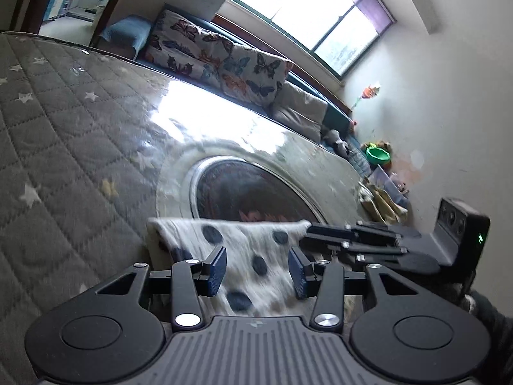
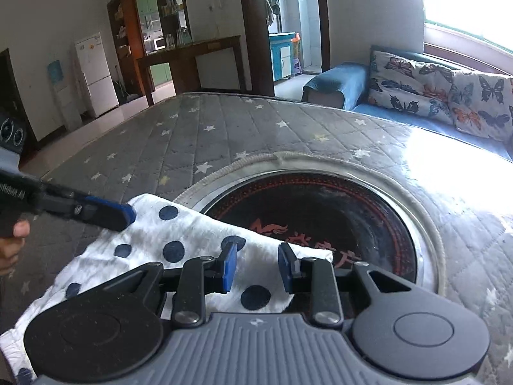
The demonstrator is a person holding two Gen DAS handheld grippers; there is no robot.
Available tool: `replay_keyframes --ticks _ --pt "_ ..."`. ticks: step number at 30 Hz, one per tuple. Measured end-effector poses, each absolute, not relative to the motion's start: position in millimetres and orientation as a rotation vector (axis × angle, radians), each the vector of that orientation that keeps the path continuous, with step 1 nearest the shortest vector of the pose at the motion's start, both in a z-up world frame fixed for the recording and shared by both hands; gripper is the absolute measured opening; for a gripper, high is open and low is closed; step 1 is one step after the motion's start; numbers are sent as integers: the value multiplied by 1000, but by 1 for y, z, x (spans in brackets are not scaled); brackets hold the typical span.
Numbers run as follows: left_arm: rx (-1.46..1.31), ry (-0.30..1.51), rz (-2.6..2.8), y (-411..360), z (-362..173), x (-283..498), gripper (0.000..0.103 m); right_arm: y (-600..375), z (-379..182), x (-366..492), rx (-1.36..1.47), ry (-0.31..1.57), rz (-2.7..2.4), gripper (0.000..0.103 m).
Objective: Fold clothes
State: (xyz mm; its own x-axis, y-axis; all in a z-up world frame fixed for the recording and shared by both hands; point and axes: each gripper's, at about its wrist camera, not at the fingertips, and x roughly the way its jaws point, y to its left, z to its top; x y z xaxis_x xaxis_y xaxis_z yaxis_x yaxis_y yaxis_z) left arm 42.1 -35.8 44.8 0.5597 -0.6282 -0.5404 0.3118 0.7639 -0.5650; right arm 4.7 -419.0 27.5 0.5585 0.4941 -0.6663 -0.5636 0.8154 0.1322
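Observation:
A white cloth with dark blue dots [image 1: 247, 250] [image 2: 150, 234] lies on the grey star-quilted table [image 1: 64, 134] [image 2: 224, 134]. Its far edge reaches over the rim of the round black hotplate [image 1: 250, 192] [image 2: 336, 211] set into the table. My left gripper [image 1: 258, 271] hovers over the cloth, jaws open, and the fabric shows in the gap untouched. In the right wrist view, the left gripper [image 2: 123, 213] sits at the cloth's far left corner. My right gripper [image 2: 258, 266] is open over the cloth's right part; in the left wrist view, the right gripper [image 1: 323, 235] lies by the right corner.
A sofa with butterfly cushions [image 1: 224, 61] [image 2: 433, 93] runs along the far side of the table under a bright window [image 1: 304, 9]. A green bowl [image 1: 378, 155] and clutter sit in the corner. A person's hand [image 2: 12, 240] shows at the left. A white fridge [image 2: 96, 73] stands far back.

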Motion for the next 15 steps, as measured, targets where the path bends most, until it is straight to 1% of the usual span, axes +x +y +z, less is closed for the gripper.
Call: replay_keyframes --ticks 8,14,15 --pt "-490 818 -517 -18 35 56 46 -436 20 14 -76 762 564 28" --pt "-488 829 -508 -20 31 62 47 -436 16 20 -92 767 552 32" --pt "-495 836 -502 -19 29 63 47 -437 15 22 -85 769 544 34"
